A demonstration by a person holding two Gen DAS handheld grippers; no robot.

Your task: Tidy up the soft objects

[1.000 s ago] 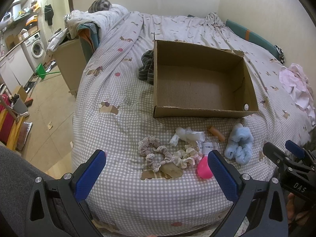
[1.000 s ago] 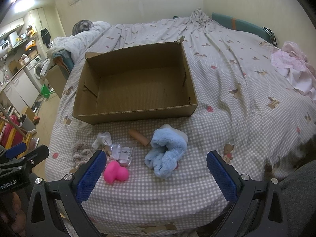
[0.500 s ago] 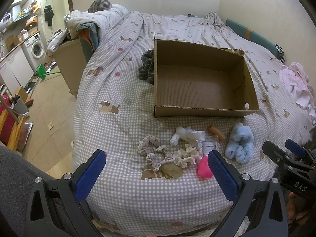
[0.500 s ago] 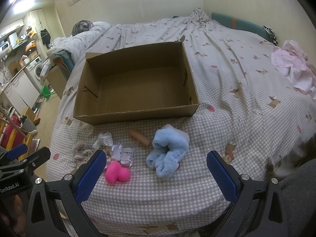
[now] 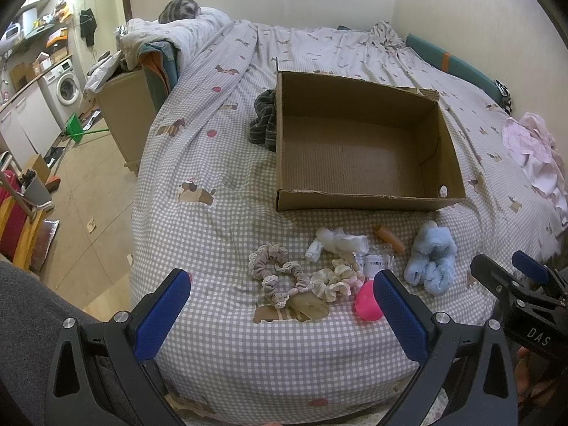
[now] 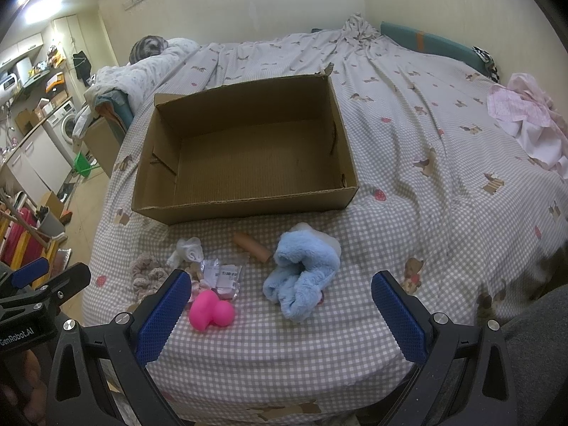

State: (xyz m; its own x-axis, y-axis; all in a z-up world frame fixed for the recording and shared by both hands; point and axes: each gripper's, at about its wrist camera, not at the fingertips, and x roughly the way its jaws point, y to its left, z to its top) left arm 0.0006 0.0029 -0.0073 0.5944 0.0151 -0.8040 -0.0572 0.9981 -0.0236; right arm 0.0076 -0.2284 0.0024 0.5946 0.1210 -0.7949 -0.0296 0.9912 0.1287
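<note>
An empty cardboard box (image 5: 369, 202) (image 6: 248, 209) sits on the checked bed. In front of it lie a fluffy blue cloth (image 5: 431, 261) (image 6: 301, 275), a pink squishy toy (image 5: 367, 301) (image 6: 211, 310), beige scrunchies (image 5: 277, 273) (image 6: 145, 273), cream scrunchies (image 5: 335, 280), a white sock bundle (image 5: 335, 243) (image 6: 190, 250), a brown tube (image 5: 390, 238) (image 6: 252, 246) and a clear packet (image 5: 376, 261) (image 6: 223, 275). My left gripper (image 5: 282, 314) is open and empty, hovering near the scrunchies. My right gripper (image 6: 280, 314) is open and empty, hovering before the blue cloth.
A dark striped cloth (image 5: 264, 120) lies left of the box. Pink clothes (image 5: 532, 149) (image 6: 525, 120) lie at the bed's right. Bedding is piled at the head (image 5: 170, 35). The floor, a washing machine (image 5: 64, 88) and a cabinet lie left of the bed.
Both grippers have shifted only slightly; the right wrist view has edged a little nearer the objects. Nothing on the bed has moved.
</note>
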